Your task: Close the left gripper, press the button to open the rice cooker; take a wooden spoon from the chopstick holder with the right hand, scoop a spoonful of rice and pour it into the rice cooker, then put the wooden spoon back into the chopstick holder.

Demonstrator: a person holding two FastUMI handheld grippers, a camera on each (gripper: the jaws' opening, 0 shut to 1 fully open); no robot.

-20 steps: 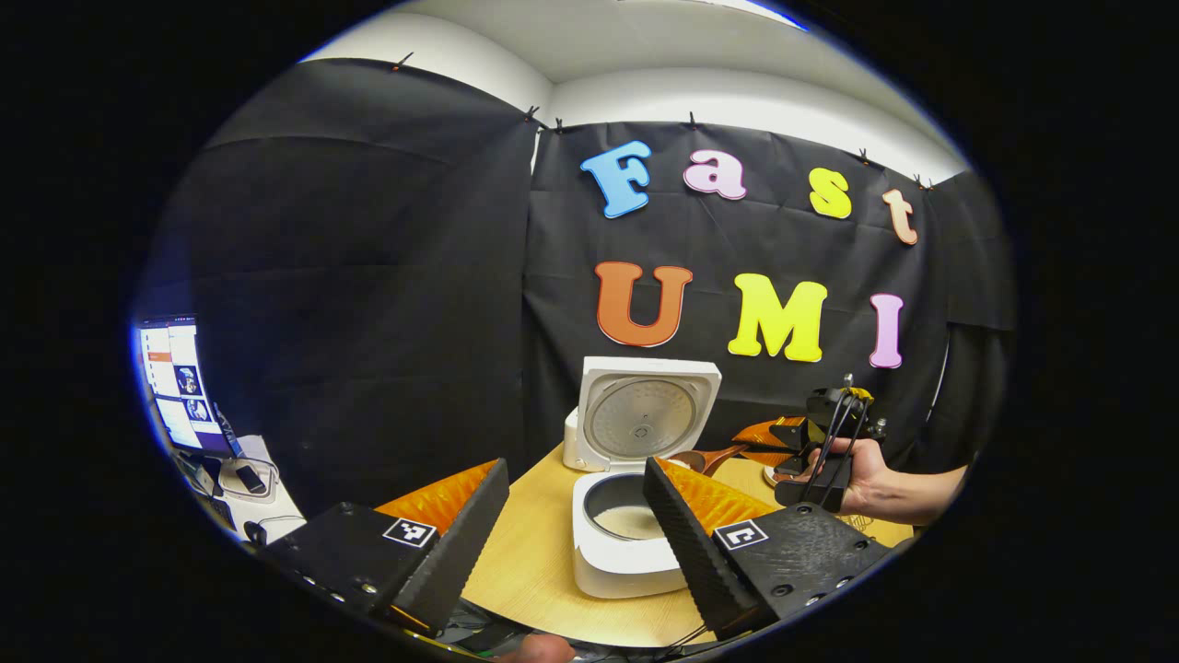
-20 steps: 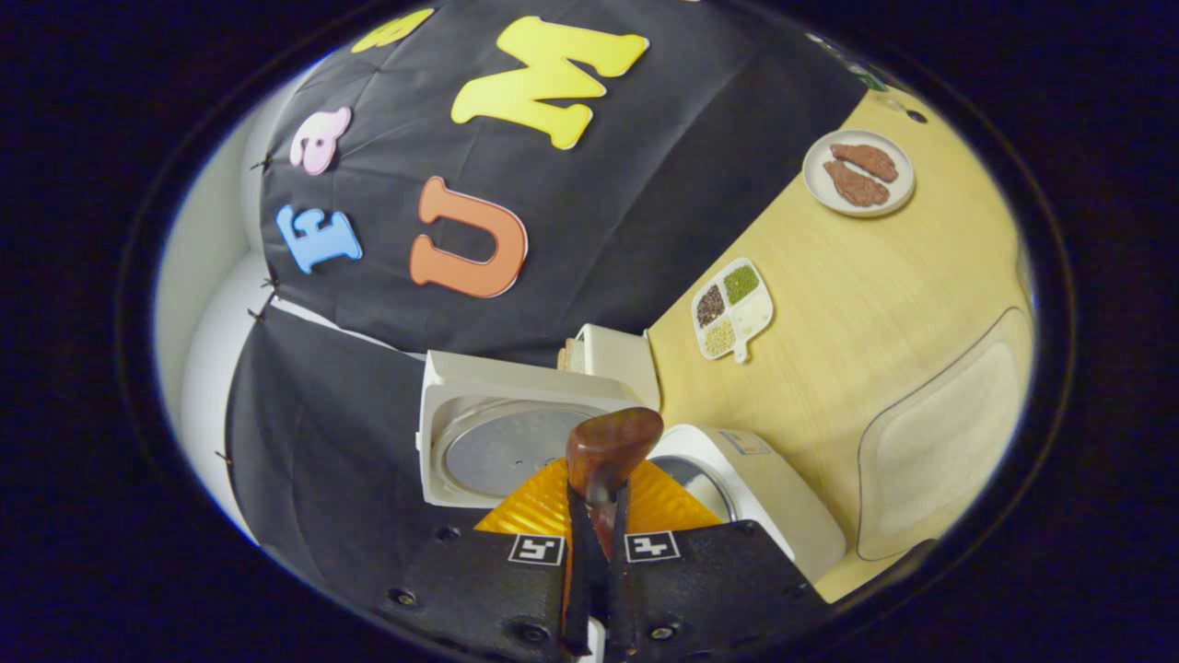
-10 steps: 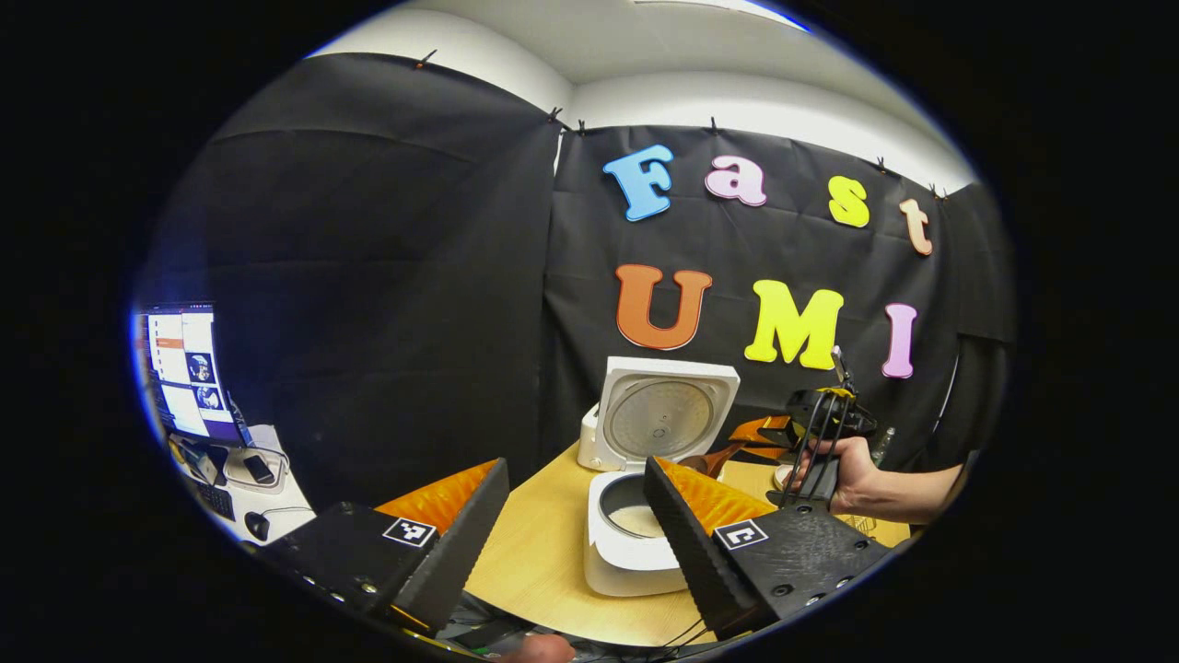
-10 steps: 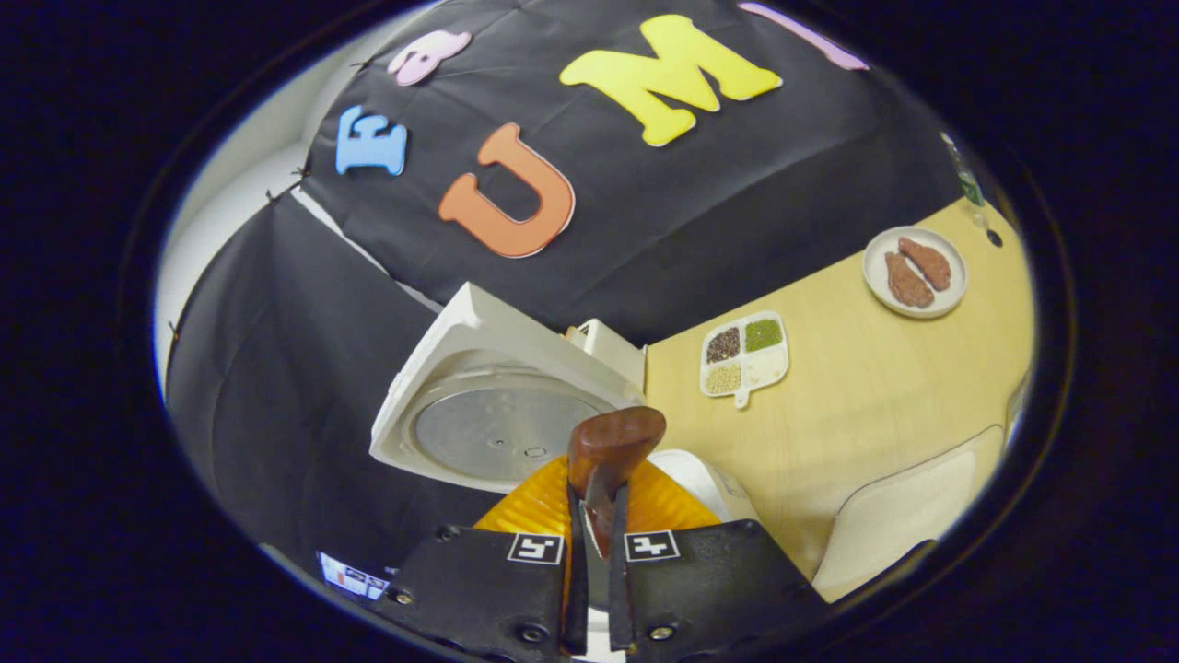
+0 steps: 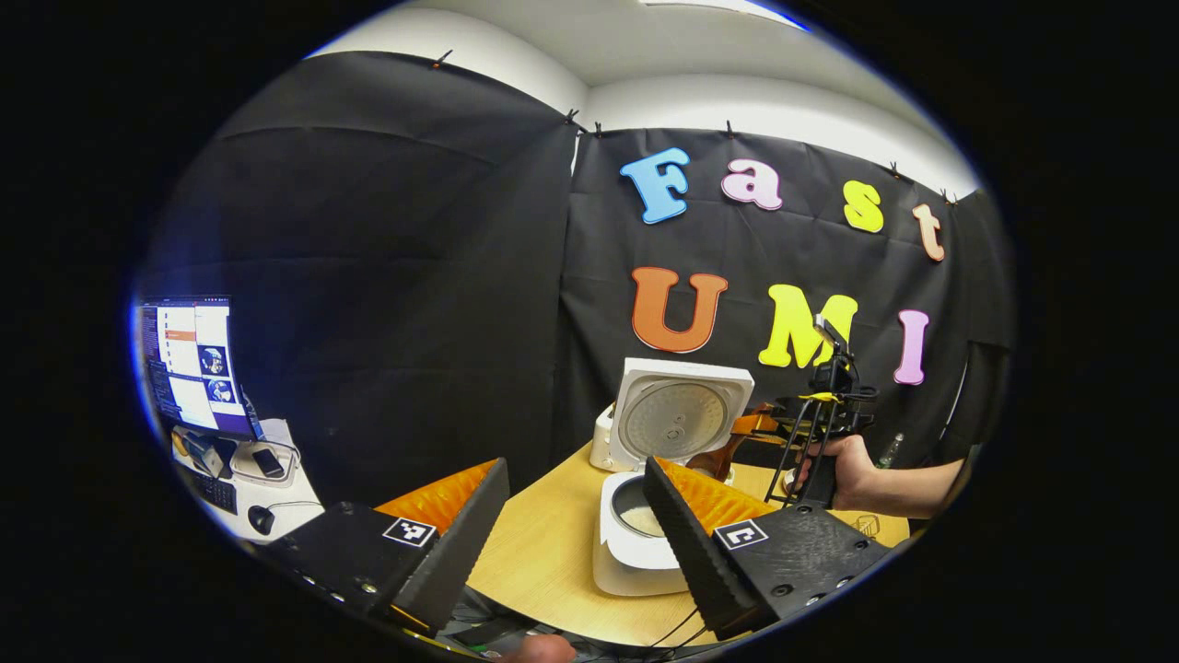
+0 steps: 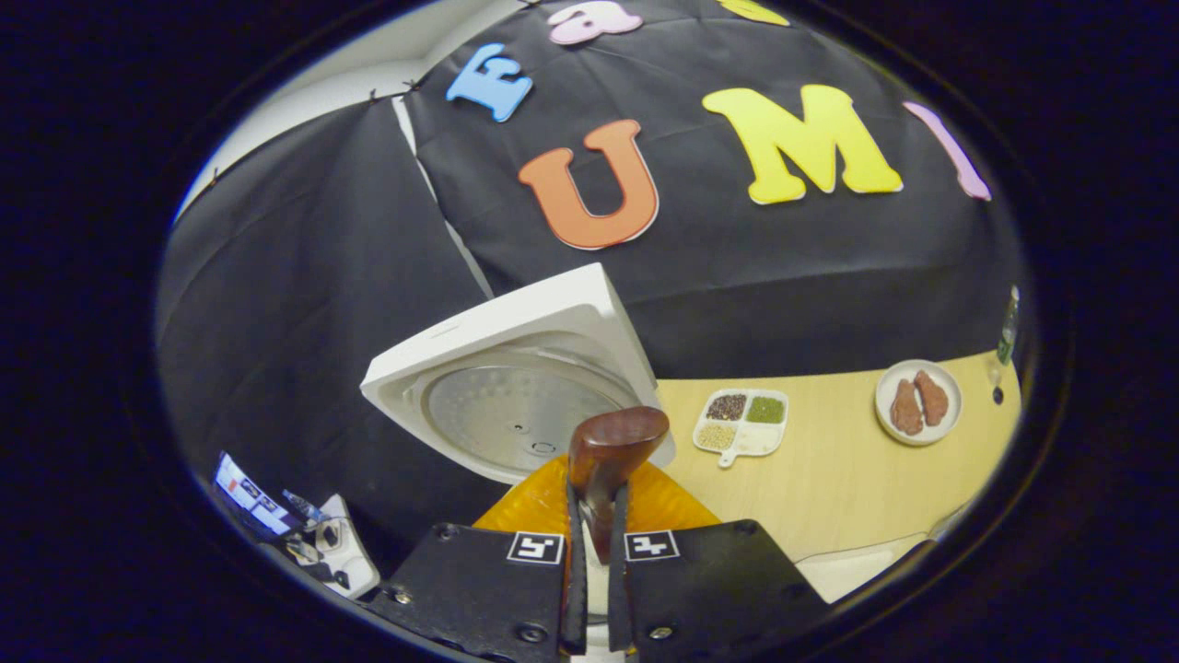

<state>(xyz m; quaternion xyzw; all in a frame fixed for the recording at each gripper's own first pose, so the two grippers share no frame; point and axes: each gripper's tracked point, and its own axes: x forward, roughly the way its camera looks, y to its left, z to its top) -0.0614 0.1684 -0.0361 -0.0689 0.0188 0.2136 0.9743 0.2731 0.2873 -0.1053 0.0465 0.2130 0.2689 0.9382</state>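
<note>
Left claw (image 5: pixel 576 516): released, fingers wide apart, low before the cooker.
Right claw (image 6: pixel 596 516): clenched on the spoon (image 6: pixel 612 444), bowl just past the fingertips.
Cooker (image 5: pixel 636 552): on the surface (image 5: pixel 543 562), lid (image 6: pixel 516 387) raised.
Tray (image 6: pixel 742 424): right of spoon, well apart.

The rice cooker (image 5: pixel 640 552) has a smooth white plastic shell; its raised lid (image 6: pixel 516 368) is lined with a dull, brushed-looking metal plate. Just in front of that lid, the wooden spoon (image 6: pixel 612 447) shows dark, polished wood with a soft sheen. The table (image 6: pixel 829 479) beside the cooker looks like pale, matt wood laminate. Behind it hangs matt black cloth, faintly creased.
</note>
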